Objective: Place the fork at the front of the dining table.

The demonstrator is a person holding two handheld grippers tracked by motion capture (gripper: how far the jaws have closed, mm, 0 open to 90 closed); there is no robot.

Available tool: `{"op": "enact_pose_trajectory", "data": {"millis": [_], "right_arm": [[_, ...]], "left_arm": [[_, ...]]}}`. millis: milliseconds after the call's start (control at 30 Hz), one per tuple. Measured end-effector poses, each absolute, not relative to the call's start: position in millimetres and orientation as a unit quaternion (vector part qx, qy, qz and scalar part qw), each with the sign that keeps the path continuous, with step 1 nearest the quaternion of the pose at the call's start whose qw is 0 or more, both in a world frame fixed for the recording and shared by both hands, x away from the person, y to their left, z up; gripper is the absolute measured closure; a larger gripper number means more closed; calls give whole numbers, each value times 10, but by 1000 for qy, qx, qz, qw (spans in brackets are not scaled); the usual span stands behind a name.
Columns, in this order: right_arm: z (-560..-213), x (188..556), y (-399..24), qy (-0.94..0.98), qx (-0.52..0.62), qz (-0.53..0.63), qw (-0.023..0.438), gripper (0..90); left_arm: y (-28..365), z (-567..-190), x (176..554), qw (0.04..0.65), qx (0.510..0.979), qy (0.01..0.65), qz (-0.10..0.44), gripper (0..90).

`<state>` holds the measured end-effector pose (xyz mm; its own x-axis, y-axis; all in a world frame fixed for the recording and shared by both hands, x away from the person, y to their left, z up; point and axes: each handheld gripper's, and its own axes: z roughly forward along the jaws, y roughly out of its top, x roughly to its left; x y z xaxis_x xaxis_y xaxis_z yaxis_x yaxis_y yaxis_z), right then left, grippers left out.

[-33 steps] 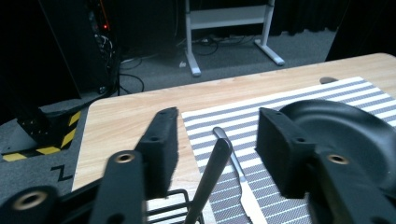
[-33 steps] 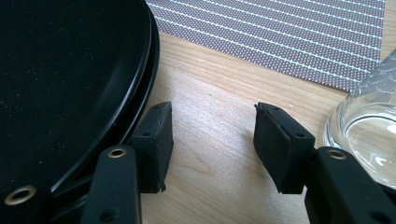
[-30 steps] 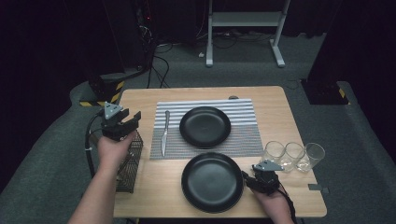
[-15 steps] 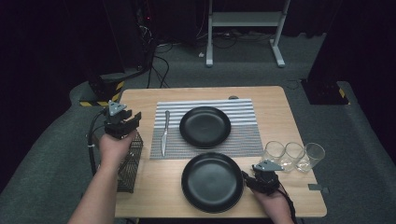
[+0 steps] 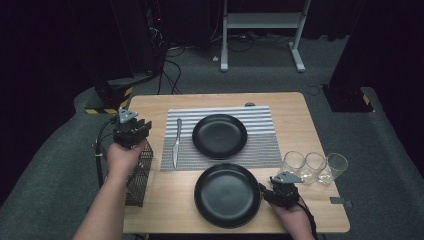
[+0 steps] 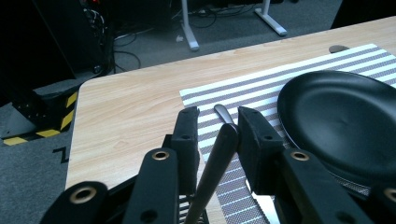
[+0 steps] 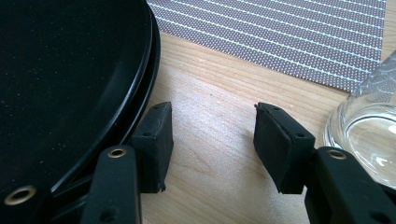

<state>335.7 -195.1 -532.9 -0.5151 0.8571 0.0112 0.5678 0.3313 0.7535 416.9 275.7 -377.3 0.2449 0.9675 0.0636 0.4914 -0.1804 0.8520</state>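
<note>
**Left jaws narrow on a handle in the basket**

High view: a dark room with grey carpet surrounds a wooden table (image 5: 280, 105). At its left edge stands a wire basket (image 5: 137, 185), and the left gripper (image 5: 141, 126) hovers over the basket's far end. A knife (image 5: 176, 142) lies on the striped placemat (image 5: 260, 150) beside 1 black plate (image 5: 220, 136). A 2nd plate (image 5: 227, 195) sits at the near edge, with the right gripper (image 5: 265, 192) just beside it and 3 glasses (image 5: 315, 167) near the right edge.

Left gripper view: the jaws have just been closing, and a grey utensil handle (image 6: 212, 172) stands between them. Its top touches the right pad, while a gap remains at the left pad, so the pinch is not yet made. Judging from this, the pick-up from the basket is about to be secured. The handle's long axis rises steeply, leaning right, with the free end up. Its working end is hidden below.

Right gripper view: the jaws stand spread on bare wood, holding nothing, between the near plate's rim and 1 glass (image 7: 369, 135).
</note>
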Motion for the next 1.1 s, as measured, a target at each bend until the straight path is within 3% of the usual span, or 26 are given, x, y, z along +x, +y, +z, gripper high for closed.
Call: {"op": "enact_pose_trajectory", "data": {"millis": [433, 1100], "right_arm": [[-5329, 3358, -1954, 791, 450, 363, 199, 471], [-5330, 3357, -1949, 791, 451, 362, 201, 471]], "left_arm": [[2767, -3749, 4141, 369, 687, 527, 339, 832], [3001, -3659, 3775, 427, 623, 545, 364, 867]]}}
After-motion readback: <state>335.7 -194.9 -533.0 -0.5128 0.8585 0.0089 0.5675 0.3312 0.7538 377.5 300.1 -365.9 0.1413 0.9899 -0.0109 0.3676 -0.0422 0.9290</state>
